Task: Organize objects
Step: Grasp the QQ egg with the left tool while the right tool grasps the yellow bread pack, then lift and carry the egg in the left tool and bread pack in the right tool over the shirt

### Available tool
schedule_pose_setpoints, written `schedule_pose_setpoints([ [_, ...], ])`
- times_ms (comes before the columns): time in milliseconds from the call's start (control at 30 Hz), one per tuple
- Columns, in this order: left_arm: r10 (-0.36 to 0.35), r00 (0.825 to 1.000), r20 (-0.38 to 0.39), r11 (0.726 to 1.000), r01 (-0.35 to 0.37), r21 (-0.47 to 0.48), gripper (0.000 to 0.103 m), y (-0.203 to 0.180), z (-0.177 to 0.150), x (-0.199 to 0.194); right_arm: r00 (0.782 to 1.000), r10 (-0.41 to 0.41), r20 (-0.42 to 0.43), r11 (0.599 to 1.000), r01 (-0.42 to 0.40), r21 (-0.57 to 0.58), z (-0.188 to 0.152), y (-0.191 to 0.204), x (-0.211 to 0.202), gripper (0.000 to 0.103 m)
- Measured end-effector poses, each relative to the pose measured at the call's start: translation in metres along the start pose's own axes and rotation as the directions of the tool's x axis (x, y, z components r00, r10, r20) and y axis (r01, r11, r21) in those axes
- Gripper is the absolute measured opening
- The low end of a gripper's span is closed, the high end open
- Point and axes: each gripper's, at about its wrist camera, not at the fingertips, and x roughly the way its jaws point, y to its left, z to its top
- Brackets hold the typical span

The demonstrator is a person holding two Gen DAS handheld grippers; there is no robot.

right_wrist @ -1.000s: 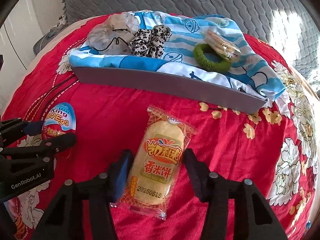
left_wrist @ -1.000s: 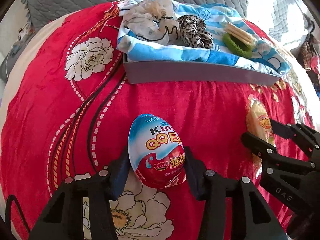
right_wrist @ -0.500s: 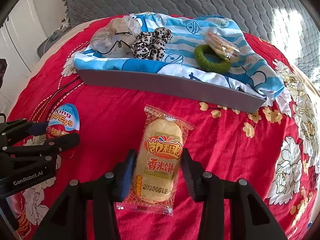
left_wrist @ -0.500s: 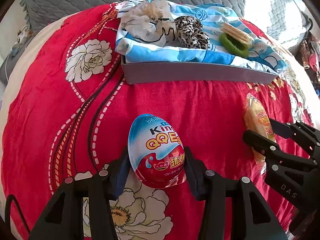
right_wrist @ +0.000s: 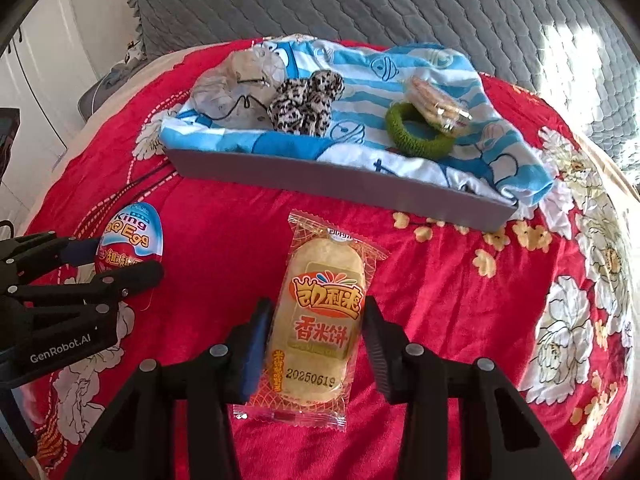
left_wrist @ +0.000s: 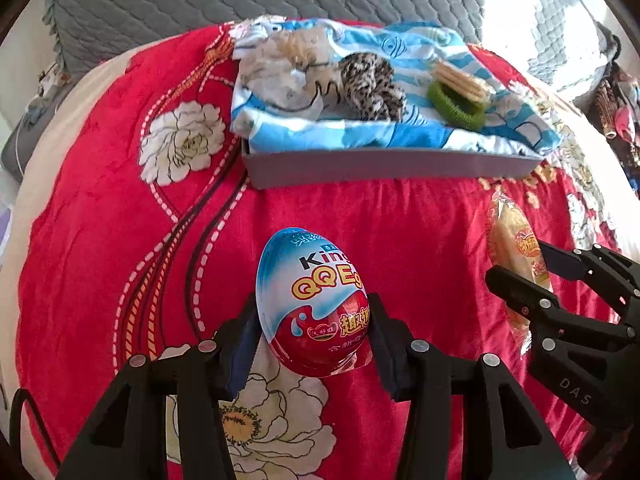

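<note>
Left gripper (left_wrist: 312,320) clamps the toy egg (left_wrist: 312,300) and right gripper (right_wrist: 314,340) pinches the rice cracker pack (right_wrist: 320,320), both low over the red blanket (right_wrist: 440,300); each should lift straight, clear the grey tray (right_wrist: 320,178) wall, then release gently.

Setting: a home bedroom. A red floral bedspread (right_wrist: 440,300) is covering most of both frames; a grey quilted headboard (right_wrist: 360,4) is rising along the top edge. White cupboard doors (right_wrist: 36,92) are showing at upper left of the right wrist view, and sunlight is falling at upper right.
</note>
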Motion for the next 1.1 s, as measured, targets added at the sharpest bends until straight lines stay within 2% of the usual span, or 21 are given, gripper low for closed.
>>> schedule_pose_setpoints([
  [567,0.002,0.996,0.090,1.000,-0.005,0.028,0.052,-0.021,0.022,-0.054,0.996,-0.018,0.090,1.000,0.019,-0.015,0.016,0.001,-0.066,0.045],
  [900,0.016,0.986,0.168,0.999,-0.024,0.046,0.052,-0.028,0.062,-0.103,0.980,-0.077,0.182,0.996,0.084,-0.026,0.058,-0.013,-0.126,0.045],
  [1100,0.022,0.980,0.196,0.998,-0.033,0.052,0.052,-0.035,0.081,-0.118,0.972,-0.099,0.215,0.992,0.115,-0.061,0.086,-0.008,-0.152,0.045],
])
